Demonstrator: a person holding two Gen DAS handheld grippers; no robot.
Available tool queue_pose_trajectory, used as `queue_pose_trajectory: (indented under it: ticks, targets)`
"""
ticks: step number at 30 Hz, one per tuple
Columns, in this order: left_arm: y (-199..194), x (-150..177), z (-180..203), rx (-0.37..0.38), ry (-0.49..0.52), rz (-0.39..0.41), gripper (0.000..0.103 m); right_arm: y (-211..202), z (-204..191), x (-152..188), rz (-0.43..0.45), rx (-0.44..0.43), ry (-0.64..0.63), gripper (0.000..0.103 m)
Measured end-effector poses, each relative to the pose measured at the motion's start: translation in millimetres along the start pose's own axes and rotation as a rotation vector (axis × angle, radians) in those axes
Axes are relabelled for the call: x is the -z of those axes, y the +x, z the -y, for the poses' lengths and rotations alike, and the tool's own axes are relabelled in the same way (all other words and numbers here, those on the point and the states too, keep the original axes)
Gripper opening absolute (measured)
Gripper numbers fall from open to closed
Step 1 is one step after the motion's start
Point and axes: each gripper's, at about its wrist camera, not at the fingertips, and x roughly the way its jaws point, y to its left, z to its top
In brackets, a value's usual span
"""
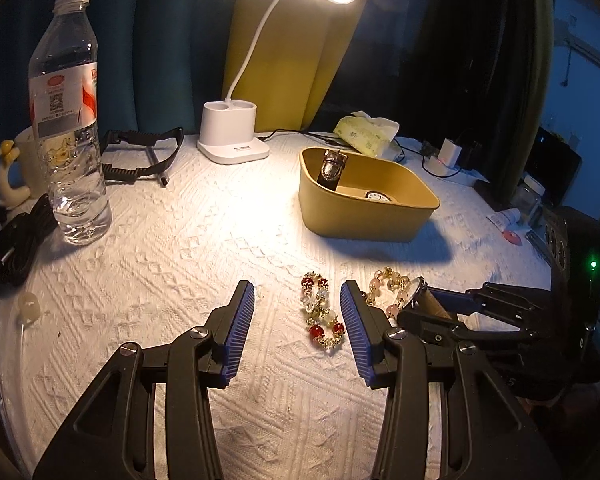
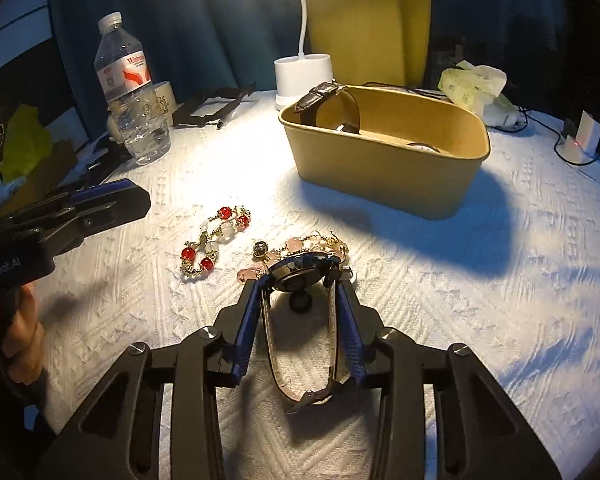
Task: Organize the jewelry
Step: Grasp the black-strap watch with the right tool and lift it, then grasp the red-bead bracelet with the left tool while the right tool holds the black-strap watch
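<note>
Gripping a dark-faced wristwatch with a brown leather strap (image 2: 298, 276), your right gripper (image 2: 298, 280) has its blue-padded fingers (image 2: 249, 316) closed on either side of the round case, with the strap looping back toward you between them. The watch sits at twelve o'clock from that gripper, low over the white textured tablecloth (image 2: 460, 320); whether it is lifted clear of the cloth cannot be told. It is likely the heaviest piece here, with a rigid case and a glass face that may be slippery, while the strap is soft and will dangle. Hold by the case sides, as now.

Just beyond the watch, touching or nearly so, lies a pink and gold beaded bracelet (image 2: 300, 246). At eleven o'clock from it lies a red, clear and gold beaded bracelet (image 2: 216, 242). Both look light, limp and prone to snagging, so take each across a bunched section of beads.

At one o'clock stands the tan rounded paper tub (image 2: 380, 176), already holding a watch with a dark brown strap (image 2: 320, 94) leaning on its far-left rim.

Your left gripper (image 1: 298, 312) is spread wide and holds nothing. The red bracelet (image 1: 322, 314) lies between its fingers, nearer the right one, apparently untouched.
</note>
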Motion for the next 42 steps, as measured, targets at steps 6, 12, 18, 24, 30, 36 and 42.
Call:
queue_pose_trajectory:
  ticks: [6,12,18,24,30,36,42]
  targets:
    - [-1,2,3,-0.014,0.009,-0.009,0.048,-10,4,3,0.038,-0.006,0.025,0.037]
    - [2,4,14,-0.009,0.029,-0.031,0.048,-21,12,6,0.064,-0.006,0.044,0.037]
    - [11,6,28,-0.026,0.062,-0.067,0.048,-27,23,8,0.077,-0.007,0.065,0.037]
    - [21,3,31,-0.062,0.068,-0.094,0.048,-32,35,7,0.096,-0.012,0.087,0.037]
    - [39,0,31,-0.058,0.073,-0.156,0.048,-34,47,4,0.098,-0.03,0.101,0.037]
    - [61,1,31,-0.085,0.087,-0.226,0.048,-36,57,3,0.106,-0.034,0.112,0.037]
    - [70,0,40,-0.094,0.149,-0.232,0.021,-35,62,-2,0.112,-0.056,0.113,0.037]
